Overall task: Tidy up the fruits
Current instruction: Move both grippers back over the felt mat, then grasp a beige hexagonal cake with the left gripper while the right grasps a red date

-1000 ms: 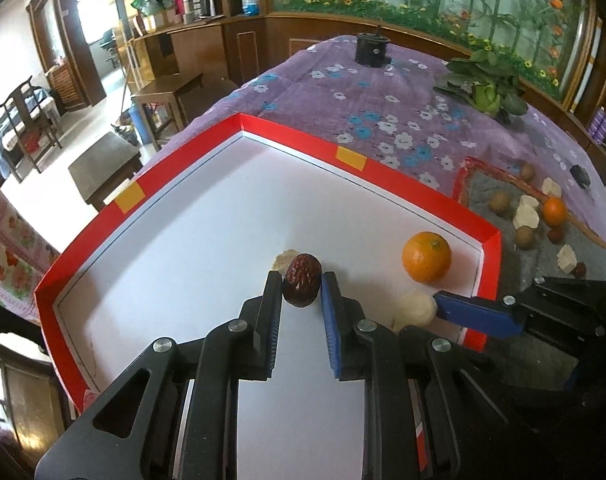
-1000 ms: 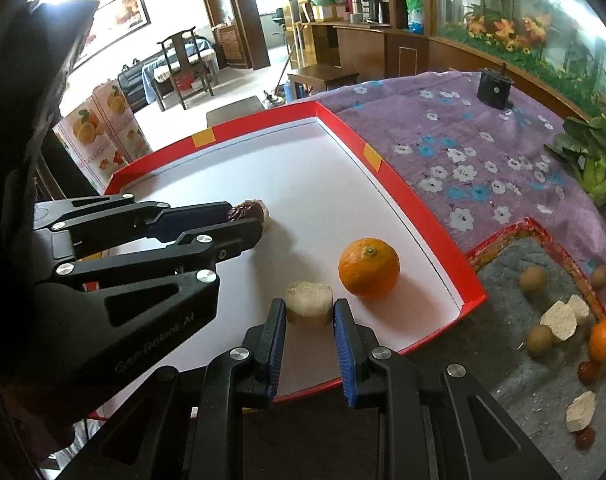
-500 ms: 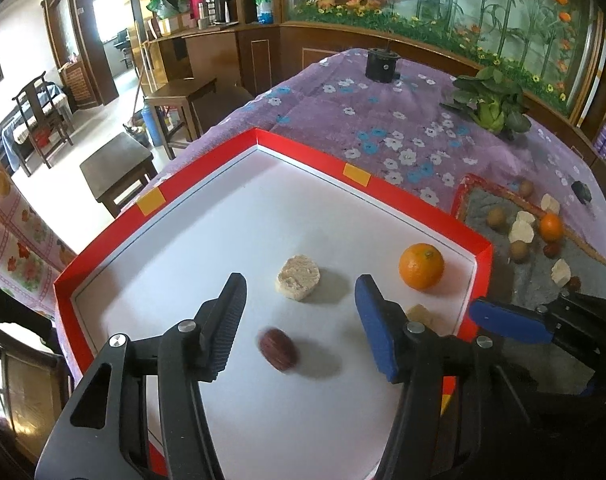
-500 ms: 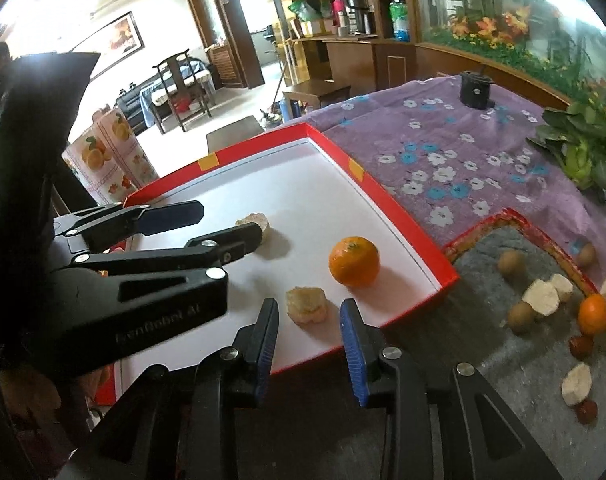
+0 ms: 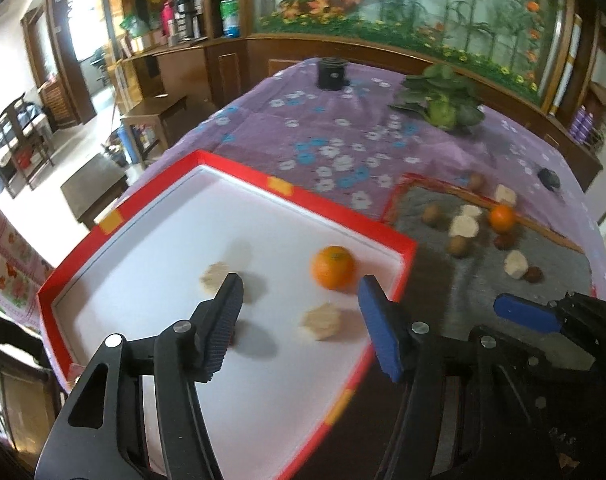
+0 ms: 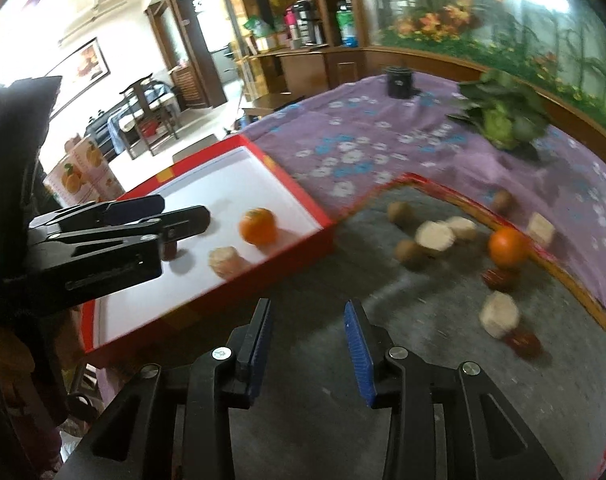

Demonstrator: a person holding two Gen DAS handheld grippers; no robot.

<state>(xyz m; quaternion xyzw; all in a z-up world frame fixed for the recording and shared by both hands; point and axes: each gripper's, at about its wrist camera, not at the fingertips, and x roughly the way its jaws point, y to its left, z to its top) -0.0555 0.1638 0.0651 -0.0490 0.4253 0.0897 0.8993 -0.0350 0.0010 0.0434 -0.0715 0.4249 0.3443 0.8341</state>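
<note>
Both tongs have let go: left tongs (image 5: 301,304) and right tongs (image 6: 309,326) opening, empty, fruit in red tray (image 5: 407,258)

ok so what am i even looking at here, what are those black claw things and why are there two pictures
Those claws are two hand-held grippers; a person carries one in each hand, and there is no robot arm. Each has a wide-angle camera looking forward along its fingers, so you get one picture per gripper.

In the left gripper's picture, the left gripper hangs over a red box with a white floor. In the box lie an orange, two pale fruit chunks and a small dark fruit, mostly hidden behind a finger.

In the right gripper's picture, the right gripper is over a grey mat, where more fruit waits: another orange, pale chunks and small brown and dark fruits.

Both grippers' jaws are opening, with nothing between them.
</note>
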